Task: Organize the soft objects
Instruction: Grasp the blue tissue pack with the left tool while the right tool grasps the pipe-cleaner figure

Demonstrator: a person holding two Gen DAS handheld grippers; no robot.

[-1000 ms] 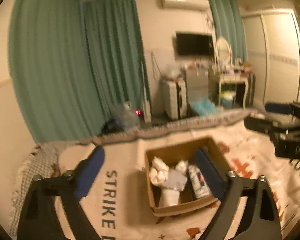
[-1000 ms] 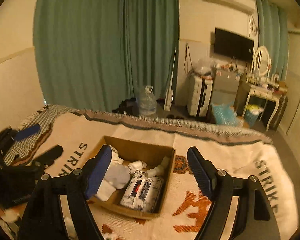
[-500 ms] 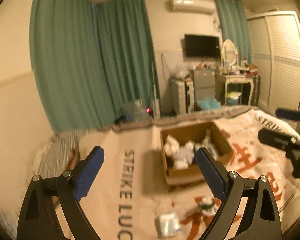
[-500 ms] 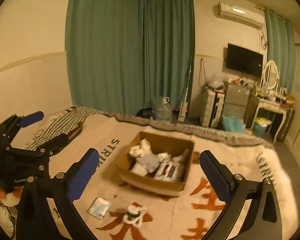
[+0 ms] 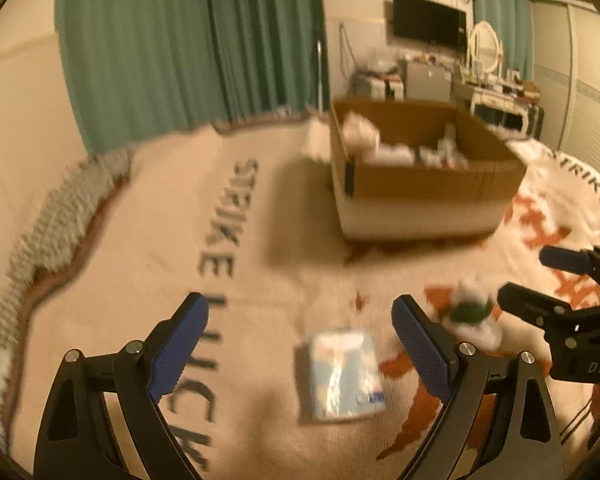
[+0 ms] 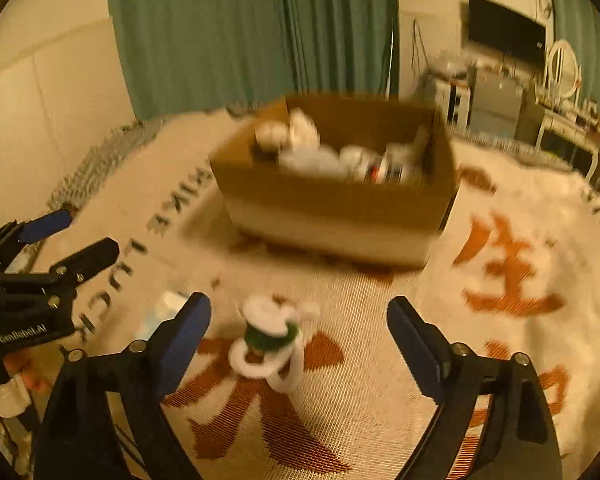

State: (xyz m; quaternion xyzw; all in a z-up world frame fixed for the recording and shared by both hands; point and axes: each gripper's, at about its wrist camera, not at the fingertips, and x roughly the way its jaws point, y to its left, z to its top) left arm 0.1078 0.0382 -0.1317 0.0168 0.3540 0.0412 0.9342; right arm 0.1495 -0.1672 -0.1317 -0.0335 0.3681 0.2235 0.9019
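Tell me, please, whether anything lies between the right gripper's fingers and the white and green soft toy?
Nothing visible does: the right gripper is open, with only bare blanket between it and the soft toy.

Dim amber light, heavy motion blur, fisheye bending at the edges.

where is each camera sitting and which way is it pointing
Left wrist: on the left gripper, looking down and forward over the blanket at a tissue pack; its own open jaws show, and the right gripper at right.
Right wrist: on the right gripper, facing a white and green plush toy; own open jaws, left gripper at left.
Shared: cardboard box, toy, pack, curtains.
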